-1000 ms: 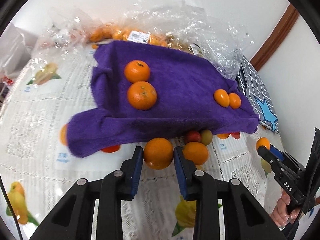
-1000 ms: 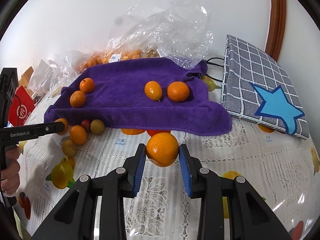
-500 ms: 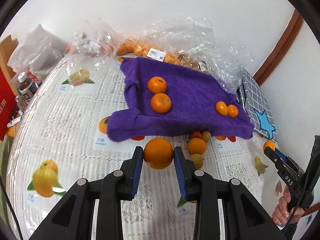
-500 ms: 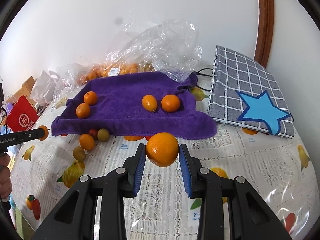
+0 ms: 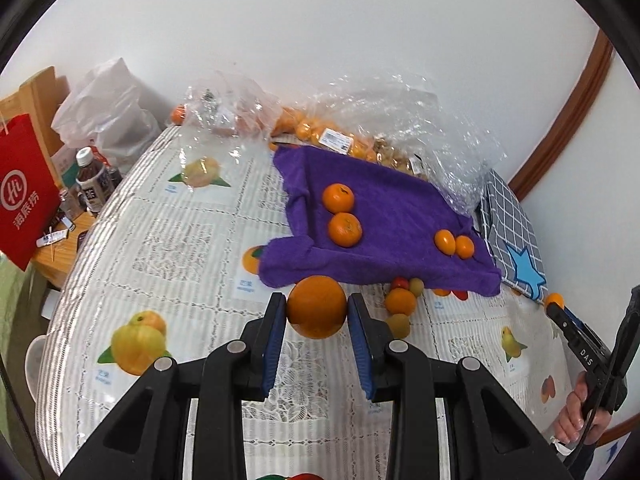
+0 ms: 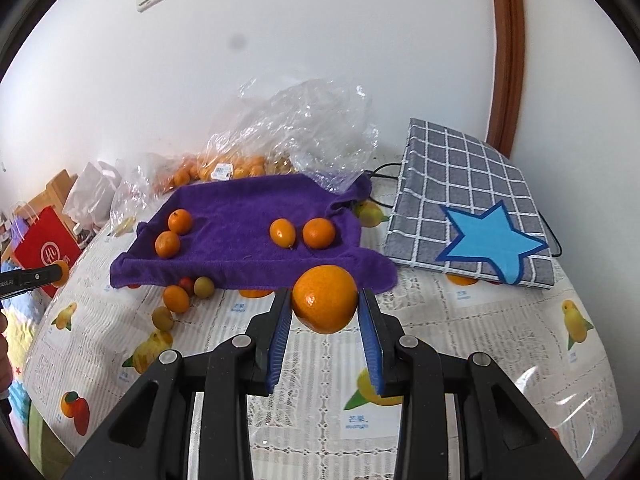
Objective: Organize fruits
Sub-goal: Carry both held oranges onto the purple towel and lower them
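My left gripper [image 5: 317, 309] is shut on an orange [image 5: 317, 306], held in the air in front of the purple towel [image 5: 392, 216]. My right gripper [image 6: 325, 300] is shut on another orange [image 6: 325, 298], also lifted before the purple towel [image 6: 240, 216]. On the towel lie two oranges [image 5: 342, 216] at its left and two small ones [image 5: 454, 242] at its right. Several small fruits [image 6: 182, 298] sit on the tablecloth at the towel's front edge. The right gripper with its orange also shows at the right edge of the left wrist view [image 5: 560, 312].
Clear plastic bags [image 6: 304, 132] with more oranges lie behind the towel by the wall. A grey checked pad with a blue star [image 6: 476, 216] sits at the right. A red paper bag [image 5: 24, 188] and bottles [image 5: 92, 184] stand off the table's left edge.
Both grippers have risen and drawn back from the towel with their oranges, so more of the table and the left-side clutter shows. The fruits on the towel have not moved.
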The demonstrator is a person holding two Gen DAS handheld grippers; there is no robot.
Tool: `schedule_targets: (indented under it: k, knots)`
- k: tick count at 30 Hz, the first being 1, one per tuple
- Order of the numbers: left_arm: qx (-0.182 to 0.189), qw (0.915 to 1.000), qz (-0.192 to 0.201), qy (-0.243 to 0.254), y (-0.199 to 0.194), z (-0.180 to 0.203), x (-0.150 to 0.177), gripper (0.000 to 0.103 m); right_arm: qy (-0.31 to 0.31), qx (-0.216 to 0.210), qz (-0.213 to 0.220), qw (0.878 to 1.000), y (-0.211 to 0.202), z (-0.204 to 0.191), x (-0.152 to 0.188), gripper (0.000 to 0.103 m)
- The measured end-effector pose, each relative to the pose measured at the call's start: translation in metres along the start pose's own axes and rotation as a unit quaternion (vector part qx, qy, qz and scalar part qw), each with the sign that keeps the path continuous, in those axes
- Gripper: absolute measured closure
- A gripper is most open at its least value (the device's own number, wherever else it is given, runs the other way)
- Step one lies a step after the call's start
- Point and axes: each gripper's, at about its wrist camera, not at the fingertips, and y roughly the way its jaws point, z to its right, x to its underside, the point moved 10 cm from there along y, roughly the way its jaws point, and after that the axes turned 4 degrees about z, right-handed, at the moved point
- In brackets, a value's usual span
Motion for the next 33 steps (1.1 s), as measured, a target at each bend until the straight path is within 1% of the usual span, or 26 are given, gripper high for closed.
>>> schedule_targets:
  k: [8,16,26,33]
  knots:
    - [-0.002,0.9999,0.013,0.001,-0.006,0.002,-0.013,0.073,0.007,0.006,0.011,1.0,-0.005,0.014,-0.014,0.069]
    - [0.0,0.9998,0.018,0.004,-0.004,0.006,-0.027,0.073,0.01,0.006,0.017,1.0,-0.001,0.017,-0.027,0.069]
    - [-0.001,0.9995,0.031,-0.001,0.006,0.004,-0.057,0.073,0.009,0.002,0.014,1.0,0.02,0.015,-0.044,0.069]
    - [0.005,0.9997,0.026,0.002,0.025,0.01,-0.07,0.073,0.003,-0.001,0.008,1.0,0.044,0.009,-0.056,0.069]
